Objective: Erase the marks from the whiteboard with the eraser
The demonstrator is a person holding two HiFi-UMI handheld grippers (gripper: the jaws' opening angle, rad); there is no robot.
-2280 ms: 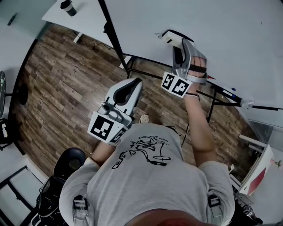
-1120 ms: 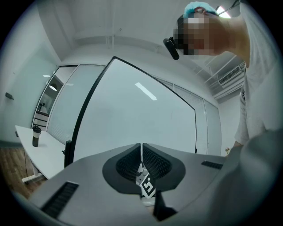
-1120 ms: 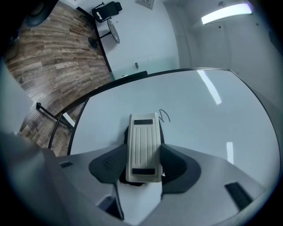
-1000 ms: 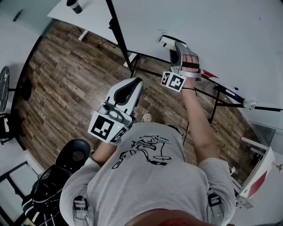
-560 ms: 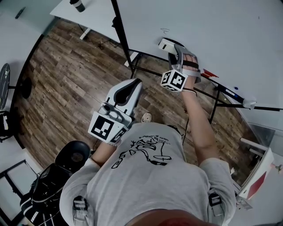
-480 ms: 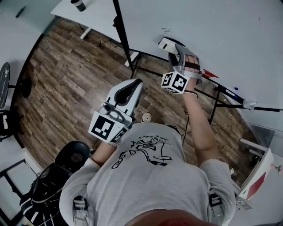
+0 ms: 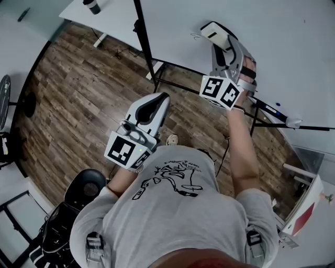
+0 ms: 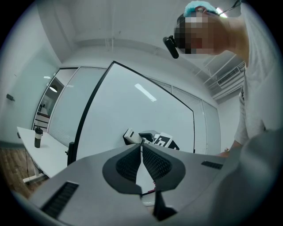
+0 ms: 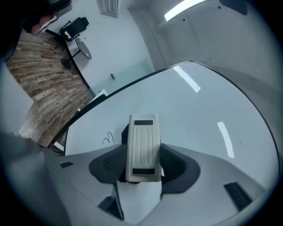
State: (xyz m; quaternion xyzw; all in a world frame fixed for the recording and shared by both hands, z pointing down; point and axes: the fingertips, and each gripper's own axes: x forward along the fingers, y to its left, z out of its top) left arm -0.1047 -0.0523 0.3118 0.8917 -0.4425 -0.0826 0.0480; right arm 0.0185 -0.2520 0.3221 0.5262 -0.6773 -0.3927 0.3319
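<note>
The whiteboard fills the upper right of the head view, tilted on a black stand. A small dark squiggle mark sits near its lower left edge, and the mark also shows in the right gripper view. My right gripper is shut on the white ribbed eraser, held at the board just right of the mark. The eraser stands upright between the jaws of the right gripper. My left gripper hangs shut and empty in front of my chest, away from the board; the left gripper shows its pads touching.
The board's black stand legs reach onto the wooden floor. Red and blue markers lie on the board's ledge. A white table with a dark bottle stands at the upper left. A black chair sits behind my left side.
My right gripper has carried the eraser up and to the right along the board, past the squiggle mark, which still shows. The left gripper has stayed where it was.
</note>
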